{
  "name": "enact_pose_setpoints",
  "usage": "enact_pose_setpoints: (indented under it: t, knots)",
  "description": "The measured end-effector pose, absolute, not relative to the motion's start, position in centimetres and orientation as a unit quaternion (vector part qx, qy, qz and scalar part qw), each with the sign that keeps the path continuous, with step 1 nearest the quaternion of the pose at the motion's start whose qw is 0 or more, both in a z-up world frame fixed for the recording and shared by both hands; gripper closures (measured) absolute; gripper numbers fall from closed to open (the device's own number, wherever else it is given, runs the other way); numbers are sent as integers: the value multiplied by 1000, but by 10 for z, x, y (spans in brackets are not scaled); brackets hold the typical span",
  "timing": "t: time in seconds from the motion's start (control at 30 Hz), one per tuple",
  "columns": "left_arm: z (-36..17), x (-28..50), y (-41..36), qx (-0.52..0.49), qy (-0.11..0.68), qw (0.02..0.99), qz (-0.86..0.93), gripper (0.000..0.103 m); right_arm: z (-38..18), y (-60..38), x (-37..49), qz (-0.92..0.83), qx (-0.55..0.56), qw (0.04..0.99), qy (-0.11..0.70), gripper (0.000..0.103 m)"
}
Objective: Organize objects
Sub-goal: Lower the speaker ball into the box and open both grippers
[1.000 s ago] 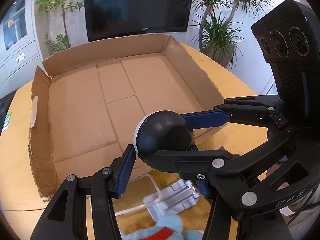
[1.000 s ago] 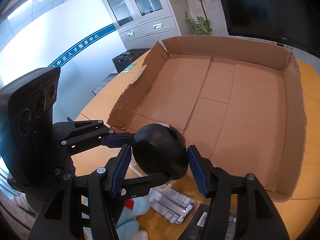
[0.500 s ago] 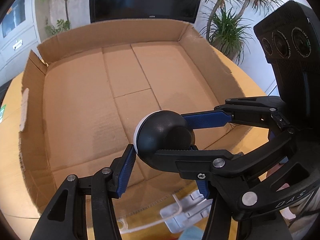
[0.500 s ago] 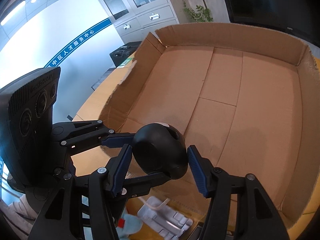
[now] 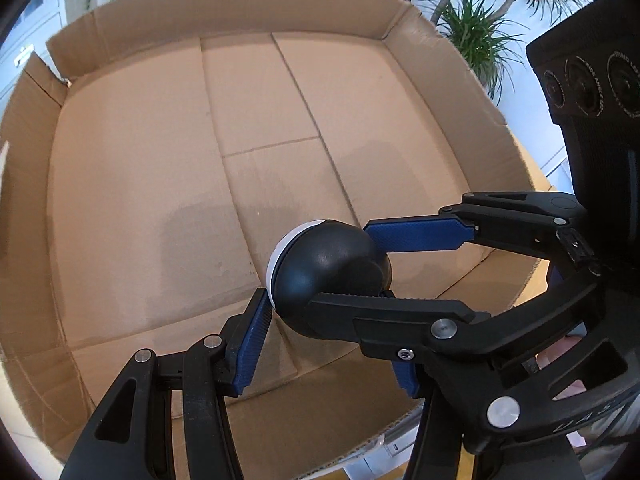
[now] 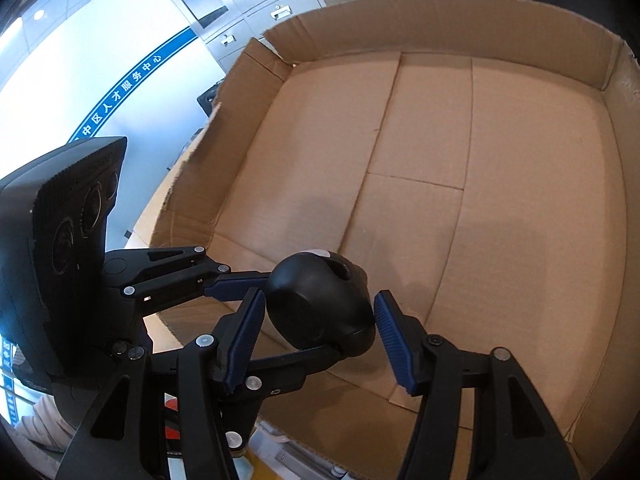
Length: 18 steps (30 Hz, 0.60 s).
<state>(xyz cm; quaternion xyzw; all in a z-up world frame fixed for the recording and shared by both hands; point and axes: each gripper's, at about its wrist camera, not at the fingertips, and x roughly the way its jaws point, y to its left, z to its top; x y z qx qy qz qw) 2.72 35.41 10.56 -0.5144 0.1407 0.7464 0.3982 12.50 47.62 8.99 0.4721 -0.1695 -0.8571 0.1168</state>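
Over the empty cardboard box [image 5: 224, 8], I am pinching the black ball [image 5: 328, 276] with both grippers (left gripper [image 5: 324, 316], right gripper [image 6: 320, 332]); placing is not yet done.

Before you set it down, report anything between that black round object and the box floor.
Nothing visible does. The black round object, clamped by the left gripper and the right gripper, hangs over the bare floor of the cardboard box; only shadows lie beneath it.

An office or service-centre room.
Behind the cardboard box [image 6: 460, 200] stand grey glass-door cabinets [image 6: 240, 0], a white wall with a blue Chinese-lettered band [image 6: 120, 88], and potted palms [image 5: 480, 28].
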Motion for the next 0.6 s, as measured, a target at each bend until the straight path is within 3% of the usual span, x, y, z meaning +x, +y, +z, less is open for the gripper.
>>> enact_pose_setpoints:
  t: [0.6]
  knots:
    - [79, 18, 360, -545, 135, 400, 724, 49, 70, 480, 121, -846, 490, 106, -181, 47]
